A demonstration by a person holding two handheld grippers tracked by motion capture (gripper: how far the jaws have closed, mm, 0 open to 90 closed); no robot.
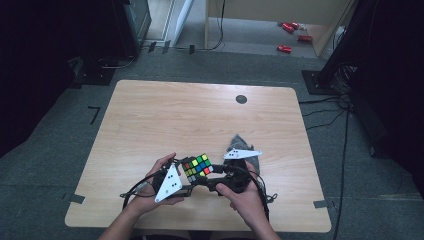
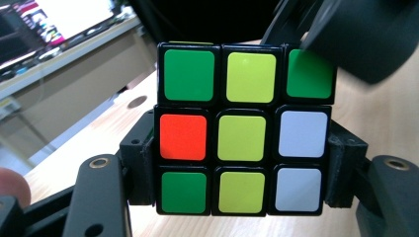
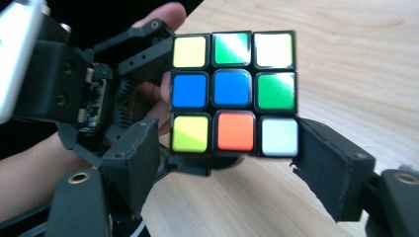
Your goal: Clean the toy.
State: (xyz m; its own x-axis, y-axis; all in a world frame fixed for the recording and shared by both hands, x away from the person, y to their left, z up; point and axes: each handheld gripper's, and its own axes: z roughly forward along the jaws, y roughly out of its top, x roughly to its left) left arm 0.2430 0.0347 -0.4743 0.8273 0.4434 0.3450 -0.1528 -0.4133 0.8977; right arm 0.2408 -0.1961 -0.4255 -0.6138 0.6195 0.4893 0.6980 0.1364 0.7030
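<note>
A scrambled Rubik's cube (image 1: 197, 167) is held just above the near part of the wooden table (image 1: 150, 115). My left gripper (image 1: 189, 175) is shut on it. In the left gripper view its pads (image 2: 141, 168) press on both sides of the cube (image 2: 242, 133), whose facing side shows green, yellow, white and one orange tile. My right gripper (image 1: 217, 175) comes in from the right. In the right gripper view its jaws stand open on either side of the bottom row of the cube (image 3: 234, 91), the left pad (image 3: 136, 163) a little apart from it.
A crumpled grey object (image 1: 244, 150) lies on the table just behind the right gripper. A dark round hole (image 1: 241, 99) sits near the table's far edge. Red objects (image 1: 290, 30) lie on the floor beyond. Cables (image 1: 340, 110) trail right of the table.
</note>
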